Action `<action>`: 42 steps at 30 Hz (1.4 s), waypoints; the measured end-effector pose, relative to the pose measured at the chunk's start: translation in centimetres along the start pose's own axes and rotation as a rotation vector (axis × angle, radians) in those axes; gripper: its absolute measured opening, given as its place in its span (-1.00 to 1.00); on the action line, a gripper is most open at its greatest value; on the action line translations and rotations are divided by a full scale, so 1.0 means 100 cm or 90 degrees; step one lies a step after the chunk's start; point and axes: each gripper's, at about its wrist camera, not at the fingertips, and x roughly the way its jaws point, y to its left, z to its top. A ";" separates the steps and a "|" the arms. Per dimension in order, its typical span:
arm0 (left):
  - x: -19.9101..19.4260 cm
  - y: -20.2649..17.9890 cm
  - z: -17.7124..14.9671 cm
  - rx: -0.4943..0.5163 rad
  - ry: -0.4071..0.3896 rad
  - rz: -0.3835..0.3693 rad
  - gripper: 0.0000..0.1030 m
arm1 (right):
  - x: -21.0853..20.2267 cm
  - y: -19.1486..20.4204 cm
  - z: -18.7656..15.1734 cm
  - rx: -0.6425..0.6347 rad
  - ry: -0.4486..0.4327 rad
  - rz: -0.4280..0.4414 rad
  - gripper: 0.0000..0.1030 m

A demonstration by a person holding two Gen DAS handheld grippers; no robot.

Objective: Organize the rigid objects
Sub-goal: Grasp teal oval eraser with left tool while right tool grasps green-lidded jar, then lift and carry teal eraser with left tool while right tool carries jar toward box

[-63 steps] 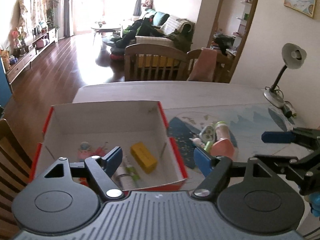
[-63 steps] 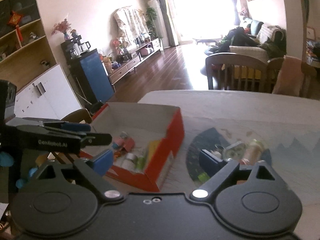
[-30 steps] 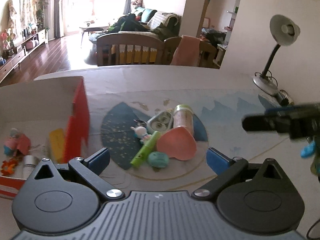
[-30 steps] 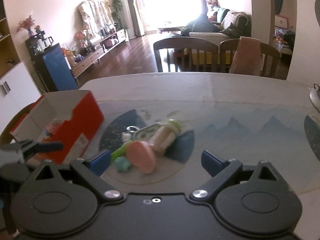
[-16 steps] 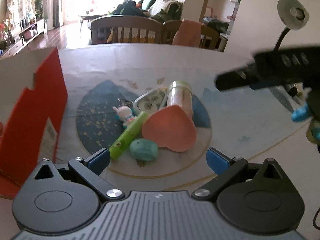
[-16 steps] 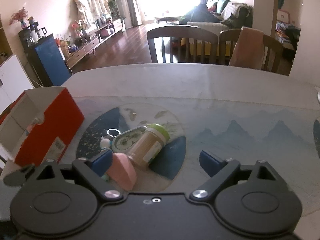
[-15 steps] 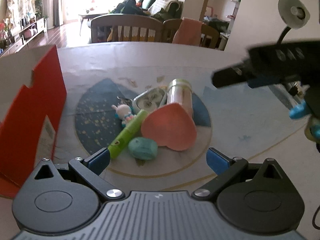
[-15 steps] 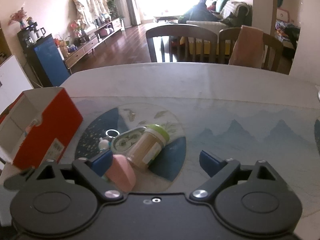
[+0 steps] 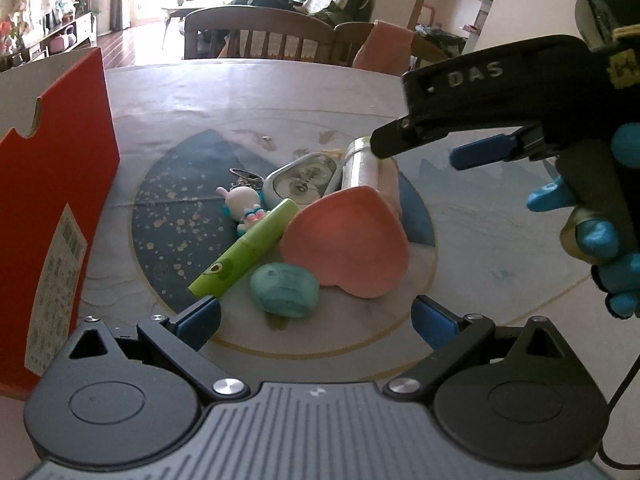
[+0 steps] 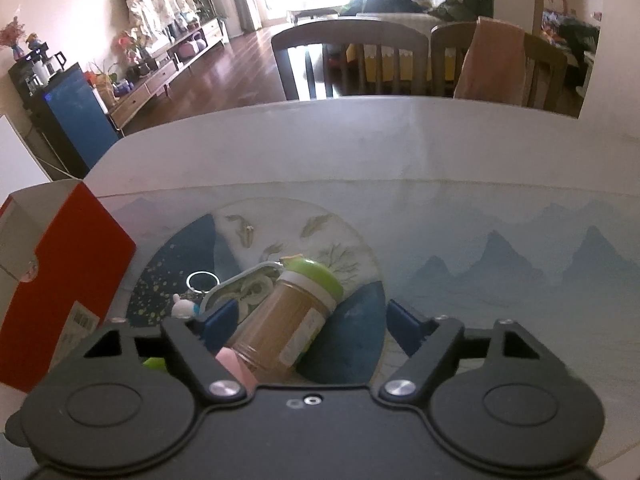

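Note:
A pile lies on the round blue mat [image 9: 168, 200]: a pink heart-shaped dish [image 9: 348, 240], a teal lump [image 9: 284, 290], a green tube [image 9: 244, 248], a bunny keychain [image 9: 242, 204], an oval tin [image 9: 300, 180] and a jar [image 9: 368, 168] on its side. My left gripper [image 9: 316, 316] is open, with the teal lump just ahead between its fingertips. My right gripper [image 10: 312, 320] straddles the green-lidded jar [image 10: 288, 320]; its jaws are closing, and a gap still shows at the right pad. The left wrist view shows that right gripper [image 9: 424, 148] over the jar.
A red cardboard box [image 9: 52, 200] stands at the left of the mat, also in the right wrist view as the red box [image 10: 72, 280]. A gloved hand [image 9: 600, 240] holds the right gripper. Wooden chairs [image 10: 352, 60] stand behind the table's far edge.
Both grippers have come down and closer to the pile. The right one moved over the jar and its jaws narrowed. The red box slid towards the left edge of both views.

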 end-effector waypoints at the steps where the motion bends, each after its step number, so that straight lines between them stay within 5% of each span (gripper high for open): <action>1: 0.001 0.000 0.001 -0.001 0.001 -0.002 0.94 | 0.004 0.001 0.000 0.002 0.006 0.000 0.47; 13: 0.008 0.003 0.006 0.026 -0.007 0.019 0.15 | 0.032 -0.007 -0.003 0.089 0.054 0.016 0.30; 20: 0.009 0.000 0.008 0.048 -0.003 0.047 -0.24 | 0.030 -0.002 -0.002 0.111 0.054 0.021 0.00; 42: -0.037 -0.006 0.019 0.037 -0.017 0.008 -0.25 | -0.045 -0.018 -0.019 0.121 -0.004 0.031 -0.10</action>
